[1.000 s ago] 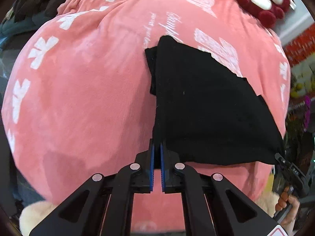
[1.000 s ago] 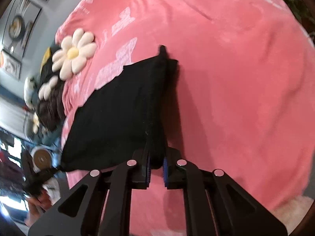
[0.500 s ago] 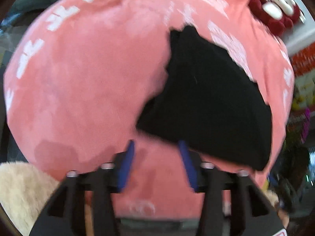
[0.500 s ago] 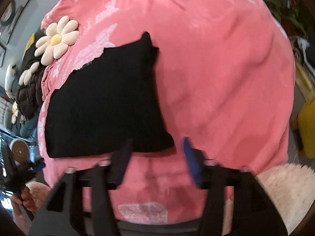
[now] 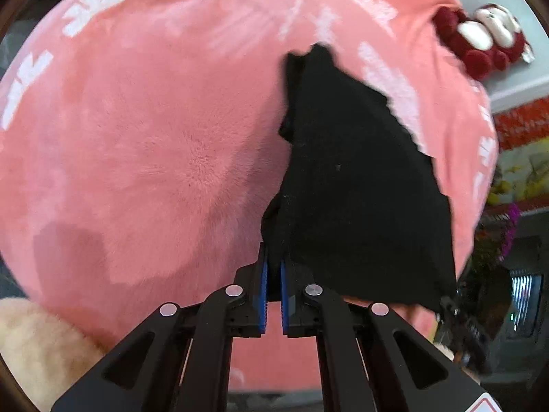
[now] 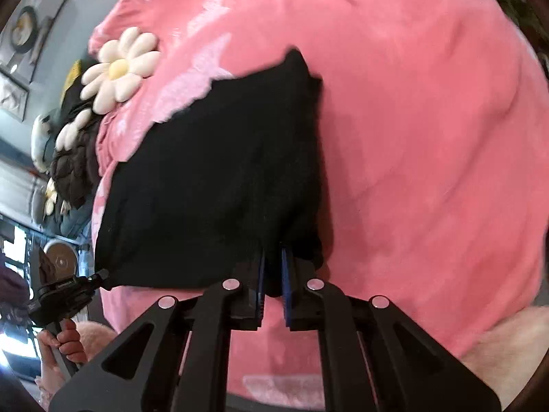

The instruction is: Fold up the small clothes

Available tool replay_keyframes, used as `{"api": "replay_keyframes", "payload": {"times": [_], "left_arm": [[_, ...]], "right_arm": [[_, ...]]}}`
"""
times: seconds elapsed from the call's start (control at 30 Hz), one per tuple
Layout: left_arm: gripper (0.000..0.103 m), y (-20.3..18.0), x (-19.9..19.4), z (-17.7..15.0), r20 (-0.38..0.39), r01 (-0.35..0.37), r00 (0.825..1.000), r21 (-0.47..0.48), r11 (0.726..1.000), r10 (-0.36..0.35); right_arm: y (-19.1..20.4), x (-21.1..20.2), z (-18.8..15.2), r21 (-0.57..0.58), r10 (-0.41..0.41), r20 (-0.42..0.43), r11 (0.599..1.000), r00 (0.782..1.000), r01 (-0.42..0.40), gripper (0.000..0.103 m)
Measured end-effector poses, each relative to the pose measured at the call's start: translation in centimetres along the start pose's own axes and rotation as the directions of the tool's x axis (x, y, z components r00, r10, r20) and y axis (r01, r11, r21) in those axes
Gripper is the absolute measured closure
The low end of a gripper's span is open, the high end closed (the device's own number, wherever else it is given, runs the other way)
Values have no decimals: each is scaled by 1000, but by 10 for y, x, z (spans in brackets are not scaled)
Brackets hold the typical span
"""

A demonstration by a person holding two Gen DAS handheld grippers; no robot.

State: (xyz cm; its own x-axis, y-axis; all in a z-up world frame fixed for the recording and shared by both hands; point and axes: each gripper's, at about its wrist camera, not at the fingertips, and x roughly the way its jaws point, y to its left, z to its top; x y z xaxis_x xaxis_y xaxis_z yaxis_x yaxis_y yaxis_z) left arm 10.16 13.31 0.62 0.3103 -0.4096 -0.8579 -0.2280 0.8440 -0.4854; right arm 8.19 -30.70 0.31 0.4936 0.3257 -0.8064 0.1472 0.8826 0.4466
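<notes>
A black garment (image 5: 360,185), folded into a rough flat shape, lies on a fluffy pink blanket (image 5: 154,144) patterned with white marks. In the left wrist view, the left tongs (image 5: 271,274) are clenched on the garment's near left corner, a pinch of black cloth caught between the blue-lined fingers; the rest of the garment spreads away to the far right of them. In the right wrist view, the right tongs (image 6: 272,274) are likewise clenched on the garment (image 6: 212,185) at its near right corner, with the cloth stretching off to the far left across the blanket (image 6: 411,137). The garment's near edge runs between the two pairs of tongs. A white daisy-shaped cushion (image 6: 120,68) sits at the far left of the right wrist view, and a red and white plush toy (image 5: 480,41) sits at the far right of the left wrist view.
</notes>
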Motion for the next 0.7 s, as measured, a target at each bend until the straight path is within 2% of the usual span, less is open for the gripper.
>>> {"api": "replay_keyframes", "payload": {"times": [0.07,0.13,0.2,0.23,0.27,0.3,0.33,0.37,0.43,0.47,0.5,0.57,0.6,0.7], "left_arm": [[100,-6,-15,-12,-28,15,999,18,1000,-14],[100,-9,-16,-25,-62,-13,998,49,999,16],[100,-8,-3,-35,-90,-83,992,98,992,92],[99,-8,11,-42,-113,-151,980,125,981,165],[99,-8,16,-44,-119,-189,971,132,973,205],[98,-10,17,-46,-110,-233,962,140,962,249],[96,-14,12,-47,-80,-251,961,147,957,264],[94,-19,3,-47,-43,-263,961,155,952,273],[92,-31,-18,-40,51,-279,960,178,943,275],[82,-37,-27,-34,93,-281,959,187,941,268],[66,-45,-35,-25,130,-288,955,190,939,266],[60,-54,-42,-6,174,-280,953,195,940,248],[54,-59,-42,7,195,-273,952,197,942,235],[44,-61,-27,40,196,-248,957,165,955,215]], "right_arm": [[-3,-17,-1,-33,-30,-15,999,999,30,97],[-7,-15,-4,-59,-71,-50,996,996,68,96],[-14,5,-11,-79,-137,-112,989,984,129,94],[-18,13,-14,-77,-210,-118,976,970,202,94],[-20,14,-14,-73,-256,-113,966,960,249,94],[-21,8,-13,-54,-269,-85,963,959,265,93],[-19,-2,-10,-33,-241,-40,970,970,240,91],[-14,-15,-7,-23,-208,19,978,978,208,91],[-4,-23,4,-56,-190,45,980,981,192,86],[1,-23,12,-77,-184,53,979,981,188,86],[7,-21,24,-97,-175,63,979,983,181,85],[15,-9,45,-117,-158,66,979,985,165,72],[19,-2,57,-131,-157,75,977,985,166,62],[23,24,87,-161,-160,78,972,984,171,58]]}}
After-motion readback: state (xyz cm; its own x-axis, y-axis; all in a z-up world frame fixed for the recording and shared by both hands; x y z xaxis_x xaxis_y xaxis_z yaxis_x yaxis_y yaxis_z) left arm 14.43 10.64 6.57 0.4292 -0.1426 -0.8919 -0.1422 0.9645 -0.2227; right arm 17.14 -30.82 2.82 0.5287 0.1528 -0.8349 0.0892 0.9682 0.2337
